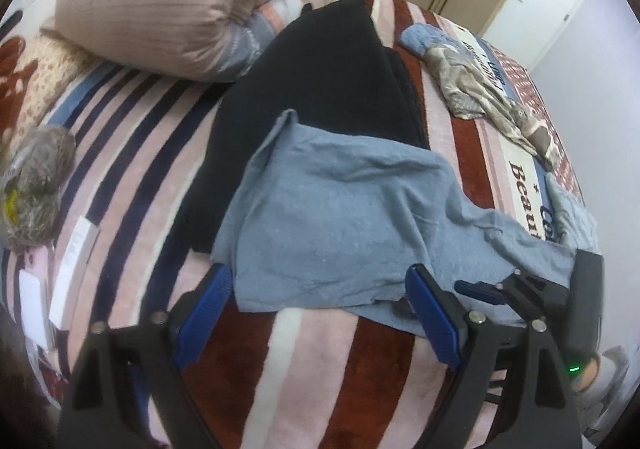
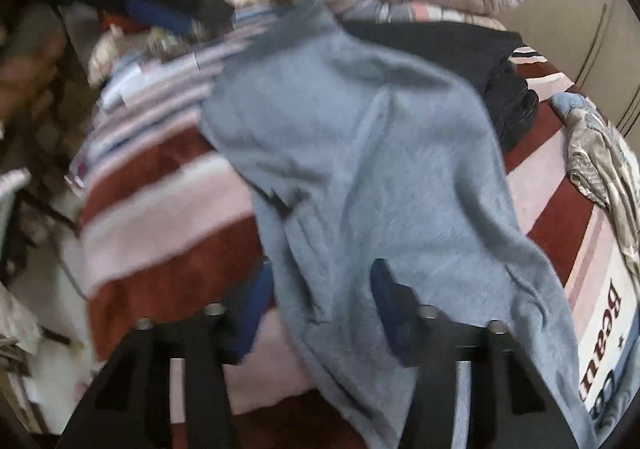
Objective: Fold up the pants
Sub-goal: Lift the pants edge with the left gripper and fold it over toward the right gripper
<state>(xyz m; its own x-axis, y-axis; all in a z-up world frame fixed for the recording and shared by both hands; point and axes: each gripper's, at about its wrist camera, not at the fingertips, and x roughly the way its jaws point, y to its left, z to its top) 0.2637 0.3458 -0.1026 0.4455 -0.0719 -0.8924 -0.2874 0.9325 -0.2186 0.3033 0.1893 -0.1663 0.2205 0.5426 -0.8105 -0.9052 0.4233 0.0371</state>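
Note:
Grey-blue pants point(image 1: 340, 217) lie crumpled on the striped blanket, partly over a folded black garment point(image 1: 320, 77). My left gripper point(image 1: 316, 313) is open at the pants' near edge, blue pads on either side, gripping nothing. In the right wrist view the pants point(image 2: 380, 169) drape toward the camera between the fingers of my right gripper point(image 2: 320, 309). Its jaws stand apart with cloth between them. The view is blurred. The right gripper also shows in the left wrist view point(image 1: 520, 289) at the pants' right end.
A striped red, pink and white blanket point(image 1: 312, 369) covers the bed. A pink pillow point(image 1: 152, 1) and folded bedding lie at the back. A patterned garment point(image 1: 492, 93) lies at the right. A furry bundle point(image 1: 36, 185) and white boxes point(image 1: 72, 269) lie left.

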